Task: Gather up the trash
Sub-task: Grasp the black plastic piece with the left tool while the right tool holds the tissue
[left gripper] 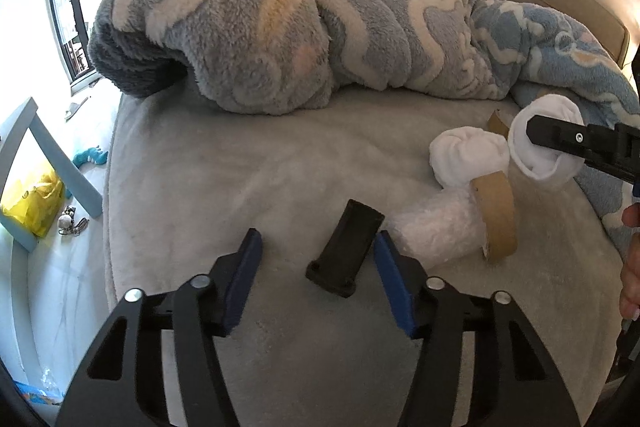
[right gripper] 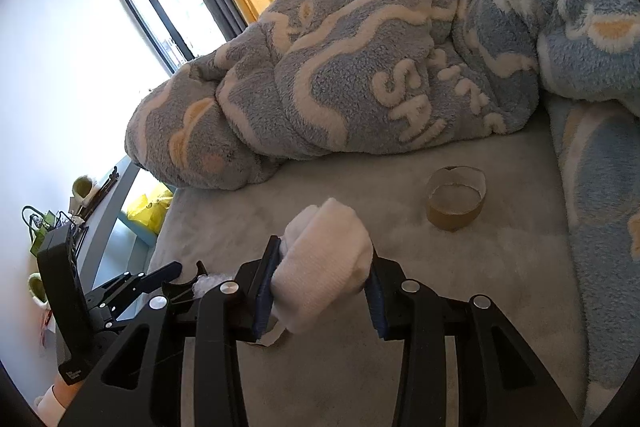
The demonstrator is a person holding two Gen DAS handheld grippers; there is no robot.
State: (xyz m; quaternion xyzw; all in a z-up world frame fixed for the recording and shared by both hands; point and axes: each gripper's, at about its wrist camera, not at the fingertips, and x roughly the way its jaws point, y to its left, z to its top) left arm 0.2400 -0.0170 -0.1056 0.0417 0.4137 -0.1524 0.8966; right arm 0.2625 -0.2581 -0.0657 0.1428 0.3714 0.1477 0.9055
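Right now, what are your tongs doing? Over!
Right tongs shut on white sock. Left tongs open, nothing held, black part between the fingers. Second sock and tape rolls on bed. Nothing in the way.

I am reading raised cream letters on the blue fleece blanket (right gripper: 400,75), running sideways down its fold above the cardboard tape ring (right gripper: 456,197): "SHI" is showing clearly, and the smaller letters beside it are curling into the fold, too broken for me to make out.
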